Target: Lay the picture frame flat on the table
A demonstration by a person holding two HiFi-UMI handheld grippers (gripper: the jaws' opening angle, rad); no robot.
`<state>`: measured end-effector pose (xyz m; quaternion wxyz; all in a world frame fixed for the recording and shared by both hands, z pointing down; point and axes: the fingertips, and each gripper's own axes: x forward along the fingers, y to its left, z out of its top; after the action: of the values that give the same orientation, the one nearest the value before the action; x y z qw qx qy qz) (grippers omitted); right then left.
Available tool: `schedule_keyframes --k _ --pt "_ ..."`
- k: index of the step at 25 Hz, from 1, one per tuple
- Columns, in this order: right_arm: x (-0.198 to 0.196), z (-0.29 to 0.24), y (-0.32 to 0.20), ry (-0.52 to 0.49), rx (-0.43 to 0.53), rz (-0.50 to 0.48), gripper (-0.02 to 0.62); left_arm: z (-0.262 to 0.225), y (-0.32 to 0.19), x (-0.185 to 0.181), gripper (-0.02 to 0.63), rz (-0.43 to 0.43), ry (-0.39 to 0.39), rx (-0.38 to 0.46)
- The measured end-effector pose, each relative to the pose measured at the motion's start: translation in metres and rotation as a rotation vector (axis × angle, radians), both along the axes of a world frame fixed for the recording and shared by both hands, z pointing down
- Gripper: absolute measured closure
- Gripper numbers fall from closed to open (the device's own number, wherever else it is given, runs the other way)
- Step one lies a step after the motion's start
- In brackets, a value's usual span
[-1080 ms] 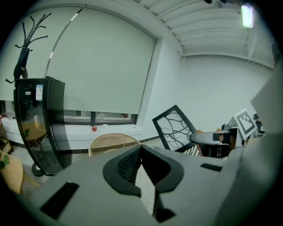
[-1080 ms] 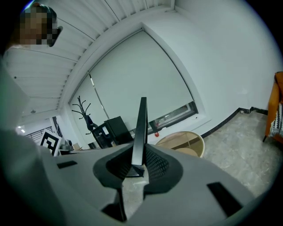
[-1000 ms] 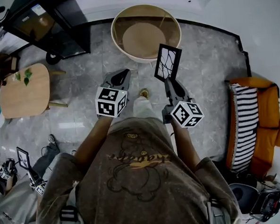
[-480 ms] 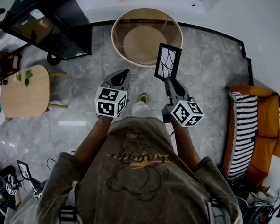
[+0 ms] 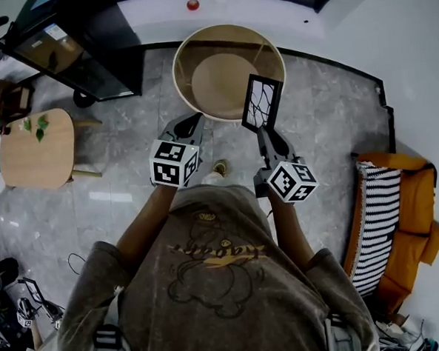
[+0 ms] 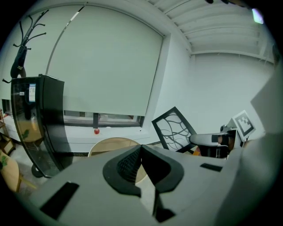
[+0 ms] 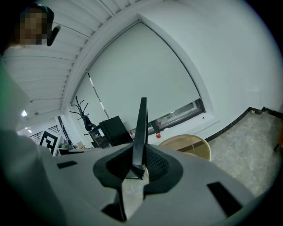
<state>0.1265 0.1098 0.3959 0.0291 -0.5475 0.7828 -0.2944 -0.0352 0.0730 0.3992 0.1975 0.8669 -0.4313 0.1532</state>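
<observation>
We have walked closer. The round wooden table (image 5: 177, 73) sits nearer our grippers than a second ago, so we judge the laying-down close but not begun. The right gripper (image 5: 264, 135) clamps the lower edge of the picture frame (image 5: 262, 102), which stands upright in the air by the table's near rim. The left gripper (image 5: 194, 121) is closed on nothing. The frame is thin, black and rectangular, with branching lines on a pale panel. The table has a raised rim.
</observation>
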Motion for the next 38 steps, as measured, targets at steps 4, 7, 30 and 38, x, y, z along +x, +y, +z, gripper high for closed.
schedule_keyframes --k 4,7,30,38 --pt "0.005 0.004 -0.015 0.0 -0.004 -0.021 0.511 0.002 -0.013 0.003 0.591 -0.028 0.004 0.0" --pt "0.006 0.005 -0.024 0.0 -0.002 -0.039 0.511 0.002 -0.02 0.004 0.591 -0.047 0.007 0.006" --pt "0.005 0.019 -0.091 -0.004 -0.027 -0.046 0.511 0.014 -0.094 0.011 0.591 -0.041 0.012 -0.004" --pt "0.006 0.025 -0.125 -0.002 -0.045 -0.036 0.511 0.021 -0.131 0.017 0.591 -0.018 0.019 -0.022"
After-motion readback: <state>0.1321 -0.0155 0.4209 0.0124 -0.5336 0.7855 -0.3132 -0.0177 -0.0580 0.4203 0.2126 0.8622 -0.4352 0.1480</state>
